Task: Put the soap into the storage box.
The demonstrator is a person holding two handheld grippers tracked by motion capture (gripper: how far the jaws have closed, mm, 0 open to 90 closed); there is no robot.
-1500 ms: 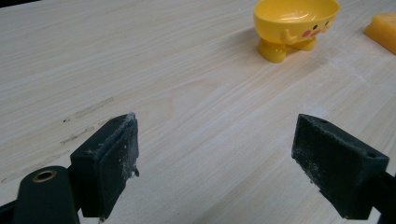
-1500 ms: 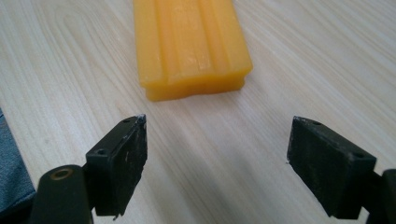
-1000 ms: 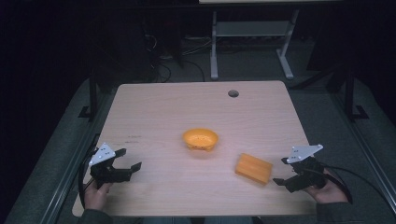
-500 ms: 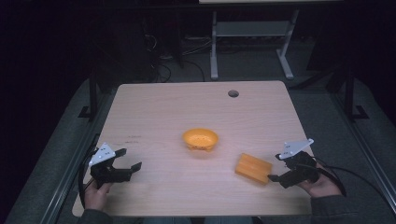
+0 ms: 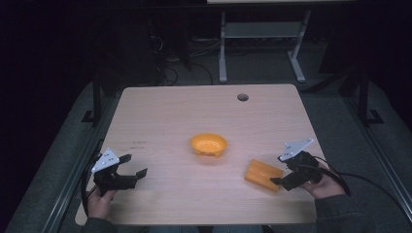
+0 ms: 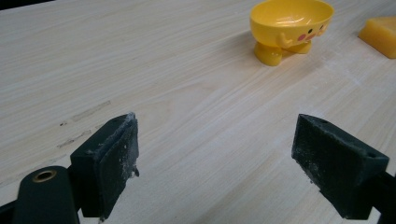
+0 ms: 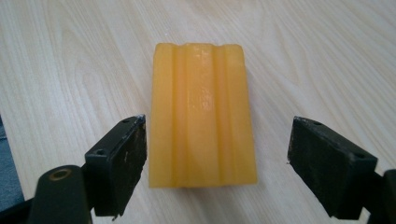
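One table (image 5: 160, 116), its near corners cut off in the high view. One yellow bowl (image 5: 208, 144) sat well ahead of the left gripper (image 6: 215, 158), jaws spread, nothing between. One ridged orange block (image 7: 201, 112) lay flat between the right gripper's (image 7: 215, 161) spread jaws, untouched.

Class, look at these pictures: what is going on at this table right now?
A person holds a claw in each hand at a wooden table. The right claw, open, is at the near end of a ridged orange block, one jaw on each side, not yet gripping. The left claw is open over bare wood. A yellow footed bowl stands mid-table.
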